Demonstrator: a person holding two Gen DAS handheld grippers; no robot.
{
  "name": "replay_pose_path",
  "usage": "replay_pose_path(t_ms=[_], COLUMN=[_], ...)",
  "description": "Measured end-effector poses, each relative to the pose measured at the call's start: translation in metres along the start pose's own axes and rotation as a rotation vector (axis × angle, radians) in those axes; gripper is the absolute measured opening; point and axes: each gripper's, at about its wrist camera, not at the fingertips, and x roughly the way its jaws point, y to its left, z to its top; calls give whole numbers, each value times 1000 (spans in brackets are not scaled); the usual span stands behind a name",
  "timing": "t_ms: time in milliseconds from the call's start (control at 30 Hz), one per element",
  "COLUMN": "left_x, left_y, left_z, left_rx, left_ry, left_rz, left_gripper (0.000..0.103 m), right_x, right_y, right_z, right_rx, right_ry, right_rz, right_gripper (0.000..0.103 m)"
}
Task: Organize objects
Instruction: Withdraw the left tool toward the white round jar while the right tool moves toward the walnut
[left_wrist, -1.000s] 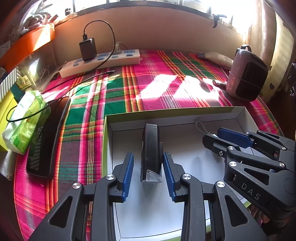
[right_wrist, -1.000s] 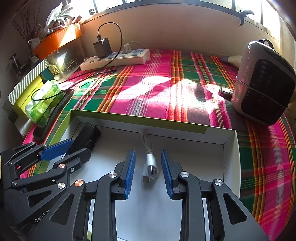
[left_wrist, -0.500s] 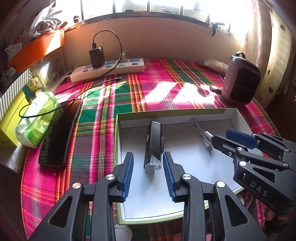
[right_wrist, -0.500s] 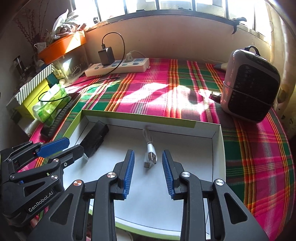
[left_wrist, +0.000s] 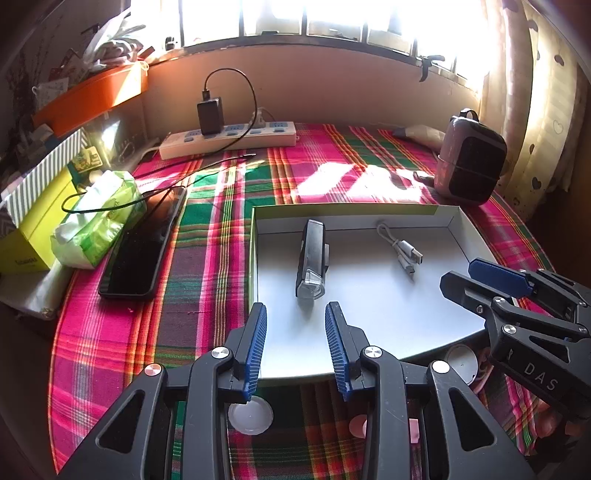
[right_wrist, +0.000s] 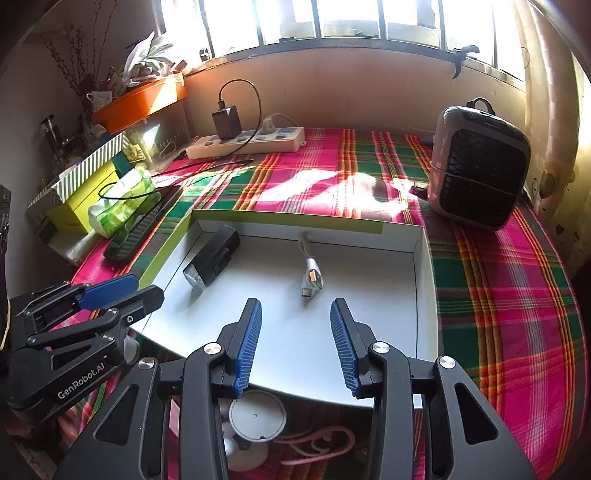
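Both my tongs hang empty above the near edge of the box.

My left gripper (left_wrist: 295, 347) and right gripper (right_wrist: 295, 343) are spread apart, holding nothing. In the white box (left_wrist: 369, 317) on the plaid cloth (left_wrist: 207, 258), the black bike light (left_wrist: 311, 258) lies left and the USB cable (right_wrist: 311, 275) right, well apart.
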Motion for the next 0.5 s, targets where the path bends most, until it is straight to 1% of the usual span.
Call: replay_pose_path(t_ms=[267,367,500], left_x=[-20,-28,-37], left_y=[10,17,26], left_z=[-13,-20,-33], left_rx=[-28,-46,-55], left_ry=[-45,-58,-63], left_rz=[-17,-34,-50], left_gripper=[31,31,31], right_x=[-22,-30,-39], right_y=[3,0,-2], right_z=[-19,-27,-37], right_rx=[-18,-10,-10], right_ry=[-36,-48,-64], right_rz=[-4,0,2], right_gripper=[40,41,42])
